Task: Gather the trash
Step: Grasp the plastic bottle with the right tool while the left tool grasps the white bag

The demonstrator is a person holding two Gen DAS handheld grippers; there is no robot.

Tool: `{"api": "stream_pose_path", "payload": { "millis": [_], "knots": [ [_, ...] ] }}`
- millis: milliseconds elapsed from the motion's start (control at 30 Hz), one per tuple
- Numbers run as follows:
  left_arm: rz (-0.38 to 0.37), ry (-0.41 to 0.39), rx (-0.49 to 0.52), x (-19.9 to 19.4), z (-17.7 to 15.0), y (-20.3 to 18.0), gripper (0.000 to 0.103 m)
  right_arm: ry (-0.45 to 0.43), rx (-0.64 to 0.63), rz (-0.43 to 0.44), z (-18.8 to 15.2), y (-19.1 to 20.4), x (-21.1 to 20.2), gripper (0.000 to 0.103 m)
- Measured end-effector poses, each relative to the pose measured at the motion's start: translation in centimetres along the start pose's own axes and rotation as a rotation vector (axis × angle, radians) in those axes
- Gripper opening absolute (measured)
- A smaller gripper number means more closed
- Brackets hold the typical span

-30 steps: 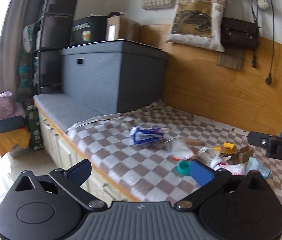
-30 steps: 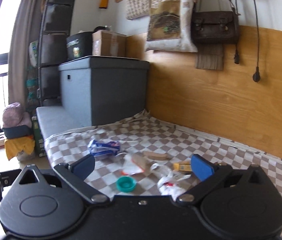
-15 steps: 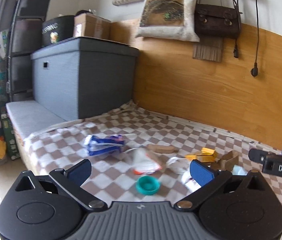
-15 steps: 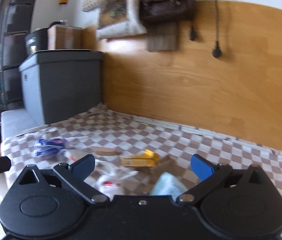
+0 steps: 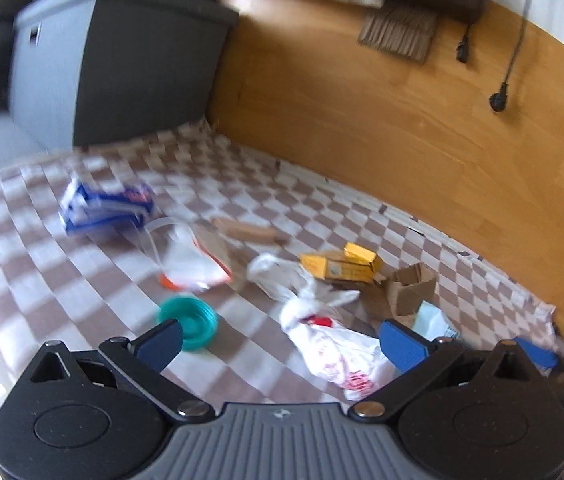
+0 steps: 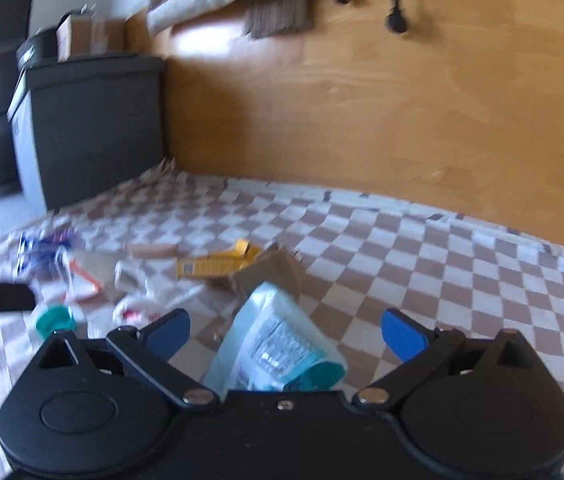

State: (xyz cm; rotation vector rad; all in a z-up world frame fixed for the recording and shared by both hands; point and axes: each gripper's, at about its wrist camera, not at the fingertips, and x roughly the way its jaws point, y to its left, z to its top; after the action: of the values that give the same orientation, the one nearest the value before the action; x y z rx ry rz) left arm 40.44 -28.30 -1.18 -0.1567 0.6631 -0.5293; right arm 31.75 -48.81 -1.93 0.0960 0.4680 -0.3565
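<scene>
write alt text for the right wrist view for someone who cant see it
The open right gripper hangs over a pale teal packet lying between its fingers on a brown and white checked cloth. Further left lie a yellow box, torn cardboard, a white plastic bag and a teal lid, with a wooden wall panel behind.

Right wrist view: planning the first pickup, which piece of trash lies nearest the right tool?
The pale teal packet, lying directly between the open right tool fingers.

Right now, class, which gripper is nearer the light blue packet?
Right. The right gripper is open with the light blue packet between its fingers; the left gripper sits off to its left, above a white bag.
</scene>
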Motion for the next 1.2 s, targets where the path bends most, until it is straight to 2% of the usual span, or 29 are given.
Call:
{"api": "stream_pose_path", "payload": {
  "millis": [200,300,533,633,733,800,900,1133,1200],
  "knots": [
    [-0.034,0.115,-0.167,3.6,1.0,0.4,0.100,0.047,-0.050,0.046,-0.6,0.7,1.4,0.103],
    [-0.009,0.157,-0.181,5.5,1.6,-0.1,0.096,0.064,-0.008,0.050,-0.5,0.1,1.6,0.103],
    [0.010,0.289,-0.157,9.3,1.0,-2.3,0.090,0.117,0.229,0.044,-0.5,-4.4,1.8,0.103],
    [0.019,0.342,-0.155,10.5,-0.2,-3.2,0.080,0.127,0.339,0.035,-0.7,-6.7,1.4,0.097],
    [0.056,0.314,-0.052,10.6,-1.0,-4.6,0.074,0.120,0.462,0.059,-1.2,-9.1,0.8,0.091],
    [0.073,0.295,-0.020,10.6,-1.3,-4.9,0.056,0.125,0.549,0.078,-1.8,-10.6,0.4,0.087],
    [0.078,0.284,-0.006,10.4,-1.3,-4.7,0.042,0.148,0.681,0.113,-2.6,-12.0,0.5,0.078],
    [0.025,0.194,0.083,9.3,-0.3,-5.8,0.040,0.219,0.887,0.245,-4.2,-12.8,1.5,0.058],
    [0.002,0.177,0.097,9.2,0.1,-6.4,0.040,0.236,0.928,0.280,-4.5,-12.8,1.6,0.057]
  ]
}}
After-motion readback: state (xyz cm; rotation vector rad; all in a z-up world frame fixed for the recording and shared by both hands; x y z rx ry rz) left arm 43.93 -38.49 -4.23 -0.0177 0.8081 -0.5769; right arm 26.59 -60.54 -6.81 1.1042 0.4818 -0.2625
